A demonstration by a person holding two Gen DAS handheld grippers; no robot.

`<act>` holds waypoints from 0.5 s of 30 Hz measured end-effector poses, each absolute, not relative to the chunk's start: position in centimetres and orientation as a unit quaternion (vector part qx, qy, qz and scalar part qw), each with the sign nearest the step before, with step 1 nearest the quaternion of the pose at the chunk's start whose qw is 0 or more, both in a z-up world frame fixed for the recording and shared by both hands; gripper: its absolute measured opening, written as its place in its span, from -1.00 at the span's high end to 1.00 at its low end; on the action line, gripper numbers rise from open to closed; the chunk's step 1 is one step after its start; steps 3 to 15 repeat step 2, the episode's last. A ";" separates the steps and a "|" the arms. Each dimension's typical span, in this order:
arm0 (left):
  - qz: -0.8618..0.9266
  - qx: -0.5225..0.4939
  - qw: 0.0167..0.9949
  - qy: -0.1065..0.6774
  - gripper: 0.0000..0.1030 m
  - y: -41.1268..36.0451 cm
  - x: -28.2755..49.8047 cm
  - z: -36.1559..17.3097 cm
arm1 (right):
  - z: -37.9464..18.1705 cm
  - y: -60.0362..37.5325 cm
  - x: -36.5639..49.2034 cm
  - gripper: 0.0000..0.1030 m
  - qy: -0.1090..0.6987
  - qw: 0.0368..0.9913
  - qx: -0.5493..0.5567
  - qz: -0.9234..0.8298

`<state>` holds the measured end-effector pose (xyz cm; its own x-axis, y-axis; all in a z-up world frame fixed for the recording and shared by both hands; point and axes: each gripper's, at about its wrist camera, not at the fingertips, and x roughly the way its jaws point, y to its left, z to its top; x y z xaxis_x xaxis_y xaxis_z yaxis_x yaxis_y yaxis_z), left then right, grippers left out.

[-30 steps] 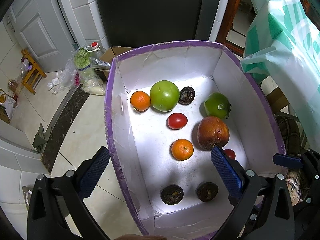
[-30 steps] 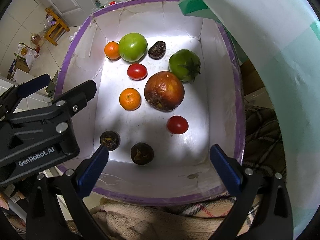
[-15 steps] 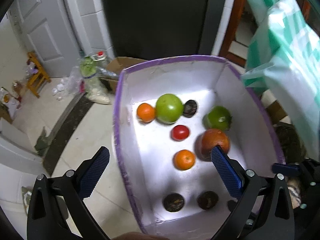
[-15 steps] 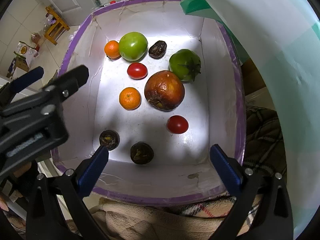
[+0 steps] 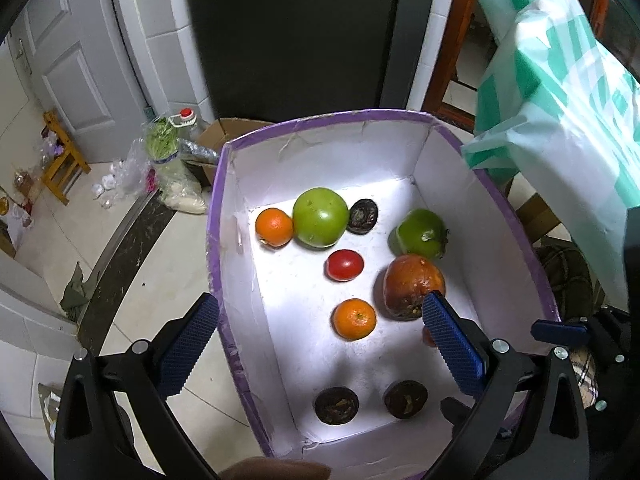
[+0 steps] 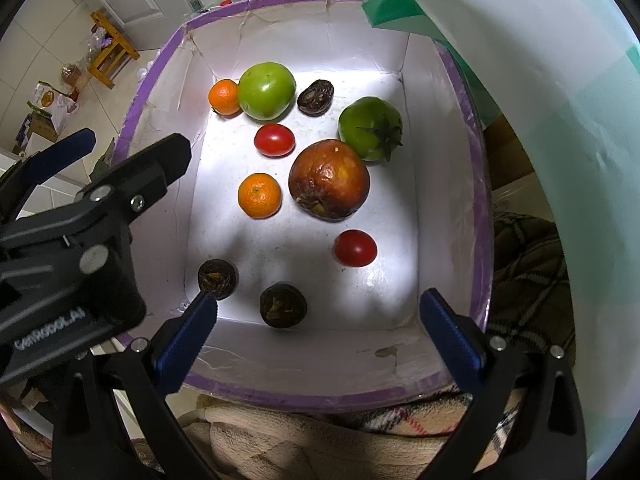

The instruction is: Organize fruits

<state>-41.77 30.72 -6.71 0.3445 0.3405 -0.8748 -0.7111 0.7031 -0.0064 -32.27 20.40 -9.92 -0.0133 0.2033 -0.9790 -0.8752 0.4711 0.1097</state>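
Observation:
A white box with a purple rim (image 5: 224,184) (image 6: 448,200) holds loose fruit: two oranges (image 6: 259,195) (image 6: 225,97), two green tomatoes (image 6: 267,90) (image 6: 370,128), two red tomatoes (image 6: 274,140) (image 6: 355,248), a brown pomegranate (image 6: 329,179) and three dark mangosteens (image 6: 218,278) (image 6: 283,305) (image 6: 316,97). My left gripper (image 5: 320,314) is open and empty above the box's left wall; it also shows in the right wrist view (image 6: 112,184). My right gripper (image 6: 318,306) is open and empty above the box's near edge.
A green and white plastic bag (image 5: 560,92) (image 6: 540,100) hangs over the box's right side. A plaid blanket (image 6: 320,440) lies under the near edge. On the tiled floor to the left stand a small wooden stool (image 5: 60,156), bags of vegetables (image 5: 168,168) and a bottle.
My left gripper has risen and pulled back, so the box looks smaller and more of the room shows. The right gripper and the fruit have not moved.

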 end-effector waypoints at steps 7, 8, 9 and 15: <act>0.330 -0.204 0.793 0.470 -0.92 31.0 -41.9 -6.8 | -9.9 20.4 -32.3 -0.97 0.573 0.638 -0.293 0.422; 0.330 -0.204 0.793 0.470 -0.92 31.0 -41.9 -6.8 | -9.9 20.4 -32.3 -0.97 0.573 0.638 -0.293 0.422; 0.330 -0.204 0.793 0.470 -0.92 31.0 -41.9 -6.8 | -9.9 20.4 -32.3 -0.97 0.573 0.638 -0.293 0.422; 0.330 -0.204 0.793 0.470 -0.92 31.0 -41.9 -6.8 | -9.9 20.4 -32.3 -0.97 0.573 0.638 -0.293 0.422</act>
